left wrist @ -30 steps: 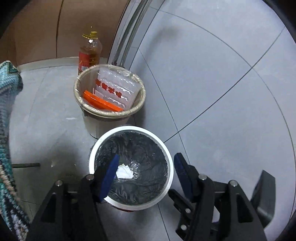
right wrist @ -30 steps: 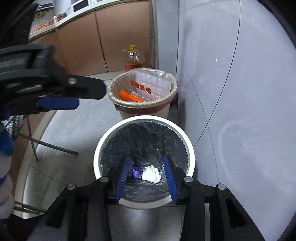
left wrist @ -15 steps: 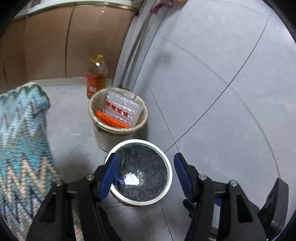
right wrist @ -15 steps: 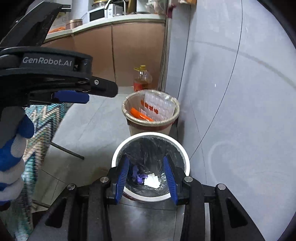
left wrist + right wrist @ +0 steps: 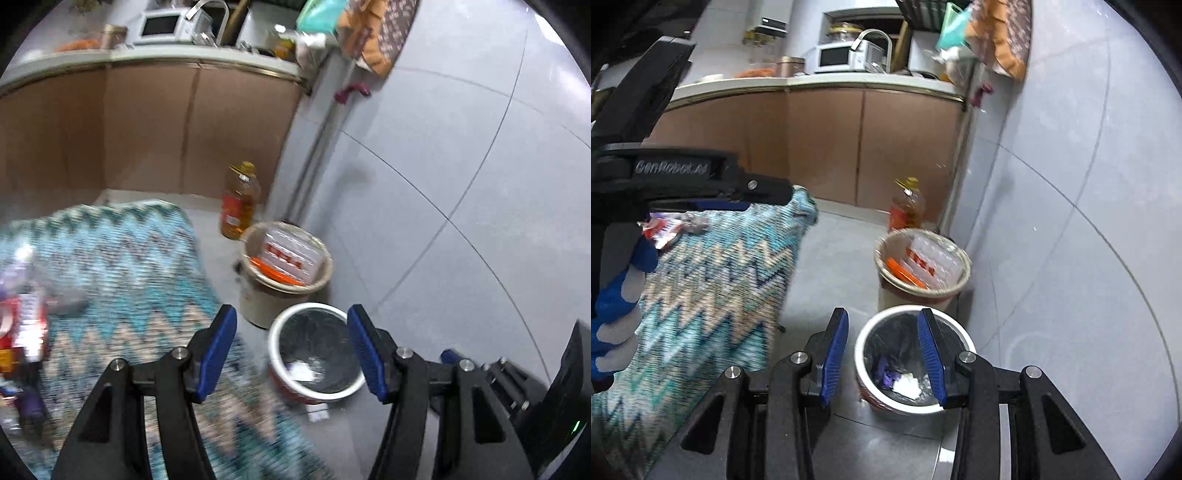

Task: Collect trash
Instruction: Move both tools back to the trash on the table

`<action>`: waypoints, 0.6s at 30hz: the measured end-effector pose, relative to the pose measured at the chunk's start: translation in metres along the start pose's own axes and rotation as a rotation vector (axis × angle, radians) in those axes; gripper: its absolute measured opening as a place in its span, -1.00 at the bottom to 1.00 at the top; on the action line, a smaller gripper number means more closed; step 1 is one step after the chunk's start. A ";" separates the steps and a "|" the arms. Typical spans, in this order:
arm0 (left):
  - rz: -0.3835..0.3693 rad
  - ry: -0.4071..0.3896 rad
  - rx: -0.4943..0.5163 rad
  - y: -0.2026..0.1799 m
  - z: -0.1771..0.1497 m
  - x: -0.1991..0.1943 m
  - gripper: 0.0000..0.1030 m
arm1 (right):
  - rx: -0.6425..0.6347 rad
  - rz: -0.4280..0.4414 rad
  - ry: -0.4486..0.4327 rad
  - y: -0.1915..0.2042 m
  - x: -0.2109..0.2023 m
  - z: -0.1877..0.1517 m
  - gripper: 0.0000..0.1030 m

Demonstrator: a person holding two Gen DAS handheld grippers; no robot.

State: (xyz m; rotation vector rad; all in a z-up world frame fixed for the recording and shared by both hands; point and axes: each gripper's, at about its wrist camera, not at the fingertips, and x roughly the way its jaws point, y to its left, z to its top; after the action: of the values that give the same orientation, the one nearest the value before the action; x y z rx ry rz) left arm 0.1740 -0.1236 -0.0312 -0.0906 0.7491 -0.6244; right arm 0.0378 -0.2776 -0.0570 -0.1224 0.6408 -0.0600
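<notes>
Landmark: white bin, black liner. Right view alone shows purple scrap beside white wad inside it, plus a gloved hand on the left gripper. Left view: only the wad is clear; wrappers lie on zigzag cloth left of bin. Since a second ago both views have risen and drawn back; bin looks smaller, counter now in sight. Left gripper spread wide, empty. Right gripper parted narrower, empty, touching nothing

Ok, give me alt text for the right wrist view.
The open, empty right gripper hangs above a white bin lined in black, holding white and purple scraps. Behind it stand a beige bin and an oil bottle.
</notes>
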 end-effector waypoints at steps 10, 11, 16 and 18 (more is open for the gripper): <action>0.258 -0.111 -0.090 0.116 -0.068 -0.135 0.27 | -0.063 0.208 -0.043 0.057 -0.008 0.033 -0.26; 0.283 -0.111 -0.101 0.125 -0.077 -0.145 0.27 | -0.071 0.227 -0.047 0.063 -0.007 0.036 -0.25; 0.412 -0.112 -0.204 0.185 -0.118 -0.192 0.27 | -0.107 0.330 -0.042 0.098 0.002 0.054 -0.20; 0.444 -0.117 -0.240 0.204 -0.128 -0.202 0.27 | -0.119 0.373 -0.032 0.111 0.008 0.058 -0.19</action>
State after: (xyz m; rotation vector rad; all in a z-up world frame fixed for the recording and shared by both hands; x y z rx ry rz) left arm 0.0778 0.1740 -0.0624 -0.1743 0.6990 -0.1043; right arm 0.0809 -0.1629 -0.0303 -0.1161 0.6264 0.3398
